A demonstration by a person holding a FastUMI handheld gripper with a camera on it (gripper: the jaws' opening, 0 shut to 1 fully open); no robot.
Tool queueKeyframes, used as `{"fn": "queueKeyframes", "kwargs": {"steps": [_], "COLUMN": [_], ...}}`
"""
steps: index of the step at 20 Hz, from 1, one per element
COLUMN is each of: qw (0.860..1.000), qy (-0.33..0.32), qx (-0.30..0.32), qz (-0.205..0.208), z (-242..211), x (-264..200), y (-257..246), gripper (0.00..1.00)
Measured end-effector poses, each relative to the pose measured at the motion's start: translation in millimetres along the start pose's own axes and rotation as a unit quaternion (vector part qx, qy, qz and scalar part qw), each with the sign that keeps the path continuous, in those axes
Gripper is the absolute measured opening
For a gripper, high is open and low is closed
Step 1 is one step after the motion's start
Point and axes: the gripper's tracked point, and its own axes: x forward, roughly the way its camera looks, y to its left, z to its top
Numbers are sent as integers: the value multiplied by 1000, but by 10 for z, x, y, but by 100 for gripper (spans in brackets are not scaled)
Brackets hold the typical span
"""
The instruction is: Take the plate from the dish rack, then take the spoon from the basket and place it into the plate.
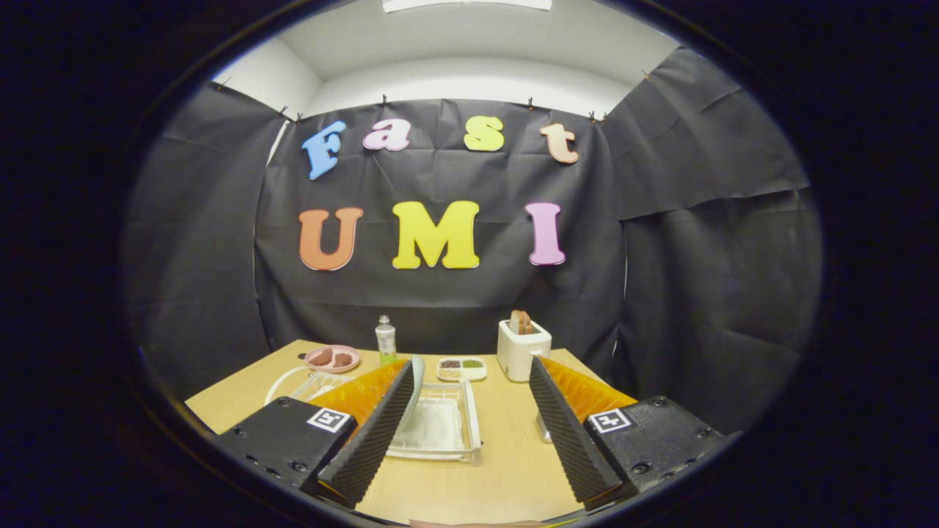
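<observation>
While your fingers (469,433) stand wide open and hold nothing, the pale green round plate (415,387) is upright on its edge in the clear plastic dish rack (440,429), which lies on the light wooden desk (506,455) between the fingers. The plate is just beside the inner face of the left finger, and you see it almost edge-on, as a thin curved strip with a smooth, slightly shiny surface. I judge it is stiff, rather light, and probably slippery; if it is ceramic it can break when dropped. You should take it at the upper rim, with one finger on each face, and lift it straight up from the rack. I cannot tell the basket or the spoon for sure; some clear wire-like thing is behind the left finger. Beyond the rack you have a pink dish with brown food (332,358), a small bottle (385,339), a white divided tray (461,368) and a white toaster with bread (522,348).
</observation>
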Motion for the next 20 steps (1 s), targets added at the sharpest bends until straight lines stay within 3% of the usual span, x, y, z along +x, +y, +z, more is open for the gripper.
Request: {"fn": "queueKeyframes", "kwargs": {"steps": [5,13,17,20], "qw": [1000,990,973,948], "qy": [18,135,230,310], "qx": [-21,-6,-4,19], "qz": [5,37,34,74], "z": [124,330,151,-109], "x": [309,1032,1490,1744], "y": [11,176,291,559], "gripper": [100,100,98,94]}}
